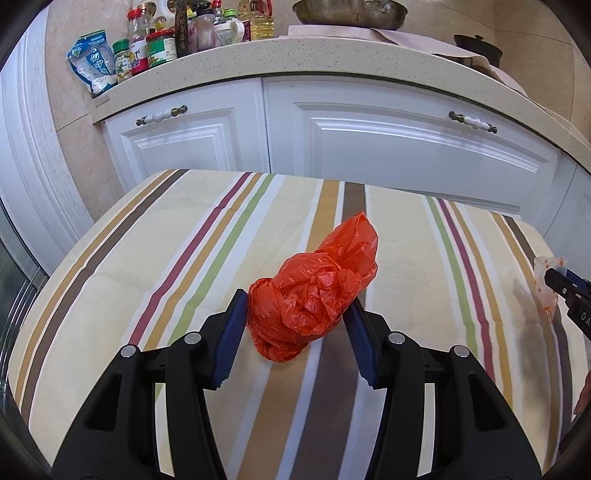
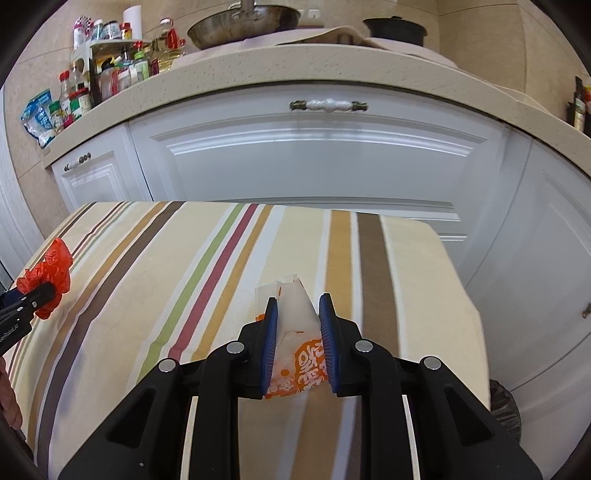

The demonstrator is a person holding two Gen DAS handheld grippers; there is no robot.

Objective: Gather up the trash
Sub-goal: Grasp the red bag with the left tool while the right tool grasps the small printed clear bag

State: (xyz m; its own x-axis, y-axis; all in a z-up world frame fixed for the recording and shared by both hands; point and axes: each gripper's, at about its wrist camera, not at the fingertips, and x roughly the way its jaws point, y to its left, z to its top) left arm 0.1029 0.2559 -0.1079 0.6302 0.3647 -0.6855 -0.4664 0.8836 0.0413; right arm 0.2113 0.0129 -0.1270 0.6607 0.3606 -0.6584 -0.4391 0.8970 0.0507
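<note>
A crumpled orange plastic bag (image 1: 317,291) sits on the striped tablecloth (image 1: 147,236), squeezed between the blue pads of my left gripper (image 1: 297,308), which is shut on it. It also shows in the right wrist view (image 2: 48,277) at far left. A white paper wrapper with orange print (image 2: 295,321) is pinched between the pads of my right gripper (image 2: 298,306), just above the cloth. The wrapper (image 1: 546,280) and right gripper show at the right edge of the left wrist view.
White cabinet doors (image 1: 369,147) stand just beyond the table's far edge. The beige counter (image 1: 295,55) above holds bottles and jars (image 1: 155,44), a metal wok (image 2: 243,26) and a black pot (image 2: 395,26). A dark bin (image 2: 504,410) sits low right.
</note>
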